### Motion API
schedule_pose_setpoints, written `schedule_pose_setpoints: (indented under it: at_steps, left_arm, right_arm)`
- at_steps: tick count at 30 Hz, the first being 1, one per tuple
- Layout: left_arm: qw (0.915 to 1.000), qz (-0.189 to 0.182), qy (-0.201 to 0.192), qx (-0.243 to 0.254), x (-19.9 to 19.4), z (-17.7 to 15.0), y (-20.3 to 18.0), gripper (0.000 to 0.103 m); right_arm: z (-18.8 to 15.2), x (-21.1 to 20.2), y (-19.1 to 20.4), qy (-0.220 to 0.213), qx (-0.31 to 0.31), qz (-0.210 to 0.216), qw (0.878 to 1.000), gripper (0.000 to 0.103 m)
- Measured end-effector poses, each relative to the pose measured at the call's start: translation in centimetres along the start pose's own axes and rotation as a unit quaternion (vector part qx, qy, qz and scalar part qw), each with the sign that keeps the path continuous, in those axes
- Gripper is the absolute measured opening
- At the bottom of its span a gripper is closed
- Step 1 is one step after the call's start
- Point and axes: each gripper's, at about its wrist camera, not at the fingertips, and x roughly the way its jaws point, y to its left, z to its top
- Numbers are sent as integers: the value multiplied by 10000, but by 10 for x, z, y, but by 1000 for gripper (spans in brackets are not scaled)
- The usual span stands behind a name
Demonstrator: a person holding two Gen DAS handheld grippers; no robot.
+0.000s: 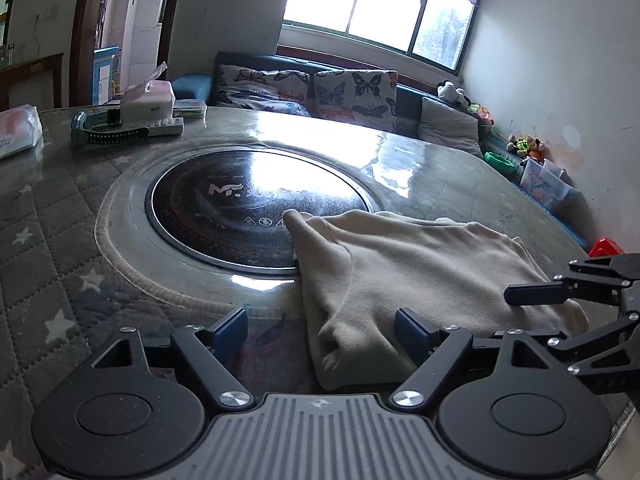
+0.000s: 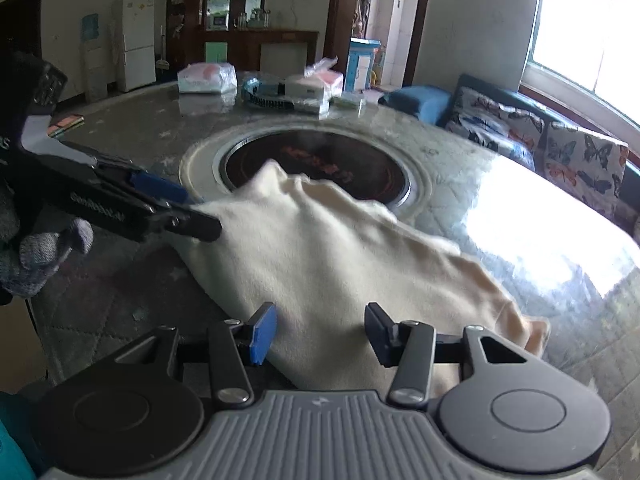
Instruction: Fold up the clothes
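Note:
A cream garment lies rumpled on the glass-topped table, one corner reaching over the black round cooktop. My left gripper stands wide open, low over the garment's near left edge; its right finger is over the cloth and its left finger over bare table. In the right wrist view the garment stretches from the cooktop toward me, and my right gripper is open with the cloth lying flat under its fingers, not pinched. The left gripper shows there at the cloth's left edge, held by a gloved hand.
A tissue box, a watch strap and a remote lie at the table's far left, a plastic bag beside them. A sofa with butterfly cushions runs behind the table under the window. Toys line the right wall.

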Motion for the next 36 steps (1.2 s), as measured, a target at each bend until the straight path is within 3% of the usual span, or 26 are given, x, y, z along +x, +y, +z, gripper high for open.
schedule_pose_setpoints:
  at_steps: [8, 23, 29, 36]
  left_arm:
    - [10000, 88, -2, 5, -1, 0, 4, 83]
    - [9998, 85, -192, 31, -7, 11, -3, 83]
    - [9998, 77, -13, 184, 2, 5, -8, 83]
    - [9997, 87, 43, 227, 3, 2, -7, 86]
  right_arm:
    - [1, -16, -6, -145, 69, -127, 9998, 50]
    - [-36, -37, -54, -66, 1063, -864, 9906, 50]
    - [-52, -32, -67, -12, 1522, -757, 9855, 52]
    - [-50, -36, -67, -13, 1459, -760, 9864, 52]
